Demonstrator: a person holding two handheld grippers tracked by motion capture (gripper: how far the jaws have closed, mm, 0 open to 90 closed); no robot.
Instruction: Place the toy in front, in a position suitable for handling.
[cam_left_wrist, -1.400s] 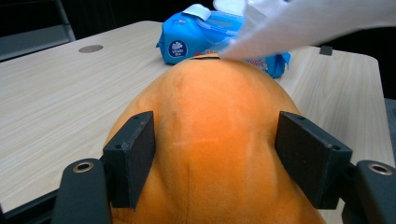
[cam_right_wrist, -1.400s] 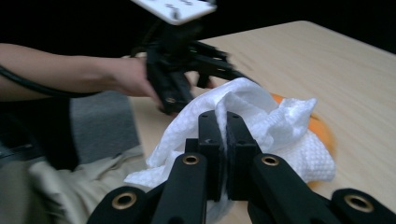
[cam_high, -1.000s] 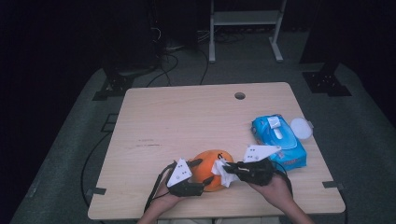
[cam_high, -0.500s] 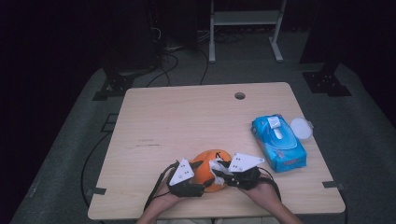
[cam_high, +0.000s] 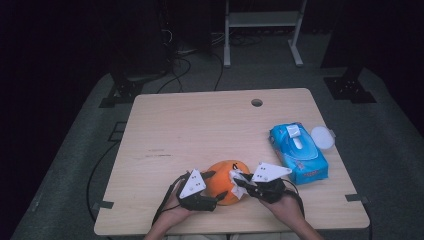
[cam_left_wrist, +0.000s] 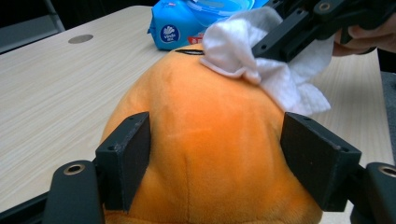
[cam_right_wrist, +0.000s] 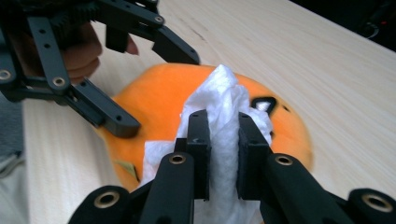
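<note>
plush: orange plush (cam_high: 223, 180) sits near the front edge of the table (cam_high: 200, 125), well apart from the cable hole (cam_high: 256, 102) at the far side, so it's the landmark for everything below

left gripper: left gripper (cam_left_wrist: 212, 154) has its jaws on either side of the plush, both pads against the fabric and opened a bit wider just now, looks like it's just pinning the toy down

right gripper: right gripper (cam_right_wrist: 219, 144) is clamped tight on a scrunched white wipe (cam_right_wrist: 222, 109), the jaws just squeezed in further on it, and the wad is pressed on top of the plush by its black face marking

wipes pack: blue pack (cam_high: 298, 152) lies right of the plush, near but not touching, with a white lid (cam_high: 321, 136) just past it

step: pretty sure this is the wiping bit, one side holds and the other scrubs

next: imo drag the wipe across the top while the left keeps hold, and don't let the toy slide
</note>
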